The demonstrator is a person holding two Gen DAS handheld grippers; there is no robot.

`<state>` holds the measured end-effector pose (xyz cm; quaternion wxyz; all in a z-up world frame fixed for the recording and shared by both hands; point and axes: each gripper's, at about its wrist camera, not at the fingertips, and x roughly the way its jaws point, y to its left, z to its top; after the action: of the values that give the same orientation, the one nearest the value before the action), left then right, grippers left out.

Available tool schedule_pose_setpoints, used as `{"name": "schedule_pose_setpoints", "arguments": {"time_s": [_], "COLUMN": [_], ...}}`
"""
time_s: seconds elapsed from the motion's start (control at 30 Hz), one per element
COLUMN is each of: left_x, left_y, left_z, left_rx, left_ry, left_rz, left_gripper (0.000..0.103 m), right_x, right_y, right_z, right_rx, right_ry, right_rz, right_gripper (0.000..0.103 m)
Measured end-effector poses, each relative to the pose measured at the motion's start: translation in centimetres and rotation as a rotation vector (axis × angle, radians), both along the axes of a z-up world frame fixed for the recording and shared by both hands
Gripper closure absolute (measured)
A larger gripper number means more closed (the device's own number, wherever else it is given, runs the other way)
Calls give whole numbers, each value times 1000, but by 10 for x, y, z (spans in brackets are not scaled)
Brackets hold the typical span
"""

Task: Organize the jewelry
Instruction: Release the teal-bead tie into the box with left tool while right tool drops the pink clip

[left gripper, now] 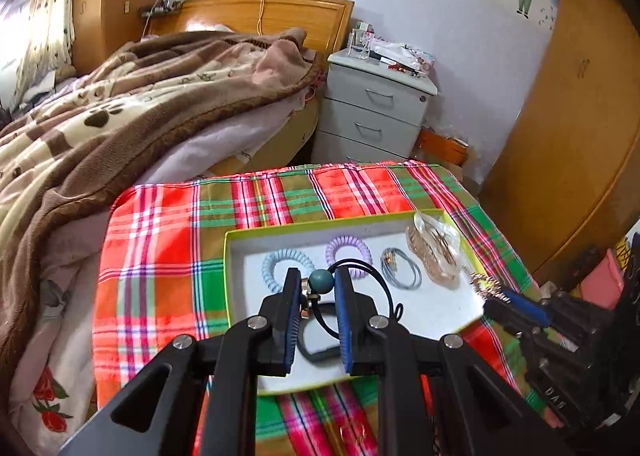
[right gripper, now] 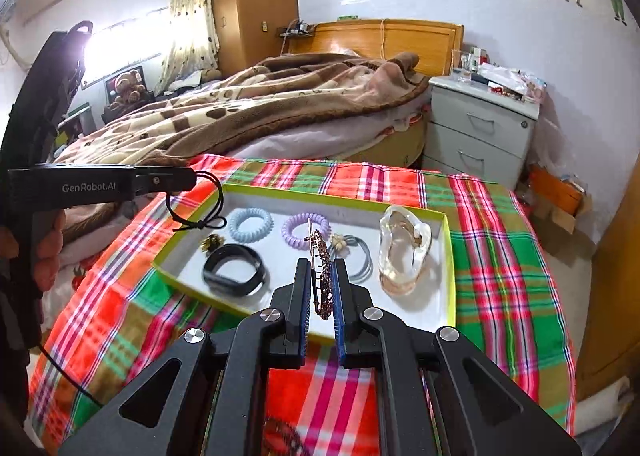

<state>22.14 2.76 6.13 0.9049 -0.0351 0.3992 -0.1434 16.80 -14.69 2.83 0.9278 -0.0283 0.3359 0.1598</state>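
Above the green-rimmed tray (right gripper: 450, 240) on the plaid worktop (right gripper: 500, 216), the left hand-held gripper (left gripper: 318, 284) grips a teal-beaded black cord (left gripper: 321, 282), the right hand-held gripper (right gripper: 322, 280) pinches a jewelled hair clip (right gripper: 323, 276). Coil ties, a bracelet and elastics already lie inside; these two pieces remain to place.

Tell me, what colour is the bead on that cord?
Teal bead, clearest in the left wrist view.
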Motion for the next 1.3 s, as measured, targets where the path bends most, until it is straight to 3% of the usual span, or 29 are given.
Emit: {"name": "schedule_pose_setpoints", "arguments": {"time_s": [0.1, 0.57, 1.2, 1.3], "left_x": [13, 66, 78, 77], "left_y": [-2, -8, -6, -8], "left_z": [-3, -59, -76, -76], "left_rx": [24, 50, 68, 73], "left_ry": [-4, 128, 160, 157], "left_rz": [8, 15, 42, 36], "left_gripper": [85, 85, 85, 79], "right_x": [13, 52, 62, 62], "right_y": [5, 26, 37, 36], "right_z": [-8, -45, -55, -55], "right_rx": [-11, -54, -88, -71], "right_ry": [25, 134, 159, 169], "right_rz": [7, 51, 76, 78], "right_gripper": [93, 93, 93, 93]}}
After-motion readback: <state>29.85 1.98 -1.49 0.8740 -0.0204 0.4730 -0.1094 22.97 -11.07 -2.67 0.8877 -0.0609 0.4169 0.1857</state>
